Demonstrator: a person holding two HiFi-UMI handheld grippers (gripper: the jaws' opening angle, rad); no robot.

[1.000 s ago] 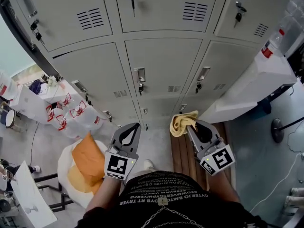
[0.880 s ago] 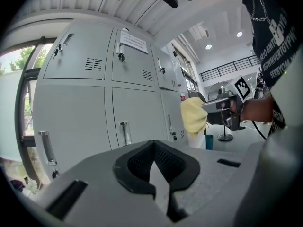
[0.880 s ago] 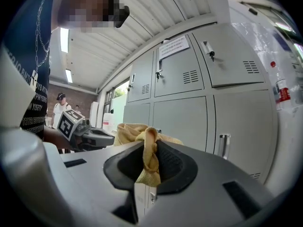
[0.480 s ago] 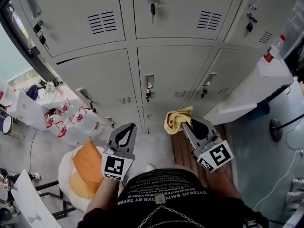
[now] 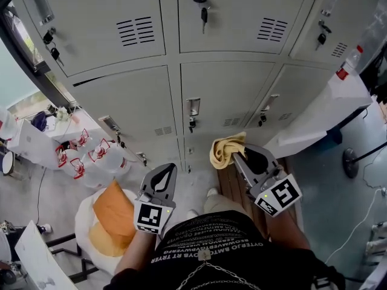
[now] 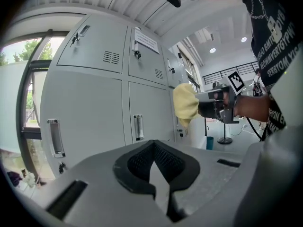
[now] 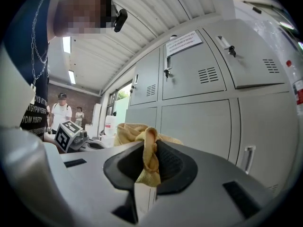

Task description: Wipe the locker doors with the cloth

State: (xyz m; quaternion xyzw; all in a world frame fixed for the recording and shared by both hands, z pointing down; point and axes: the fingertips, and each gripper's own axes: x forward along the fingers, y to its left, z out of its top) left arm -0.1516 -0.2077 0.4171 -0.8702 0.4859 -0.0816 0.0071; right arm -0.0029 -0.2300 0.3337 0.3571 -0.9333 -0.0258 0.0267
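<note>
Left claw (image 5: 171, 168) closed, right claw (image 5: 237, 156) clamped.

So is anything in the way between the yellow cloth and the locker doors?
No, nothing visible. The right tongs are shut on the cloth, and only open air shows between it and the locker doors ahead.

1. Black T-shirt (image 5: 211, 241) with pale printed lettering; thin metal chain (image 5: 204, 272) over it.
2. Left gripper (image 5: 169, 169): grey shell, black ribbed pads, black-and-white marker cube (image 5: 151, 215).
3. Right gripper (image 5: 239, 157): same grey build, tilted marker cube (image 5: 277, 196), small green lights.
</note>
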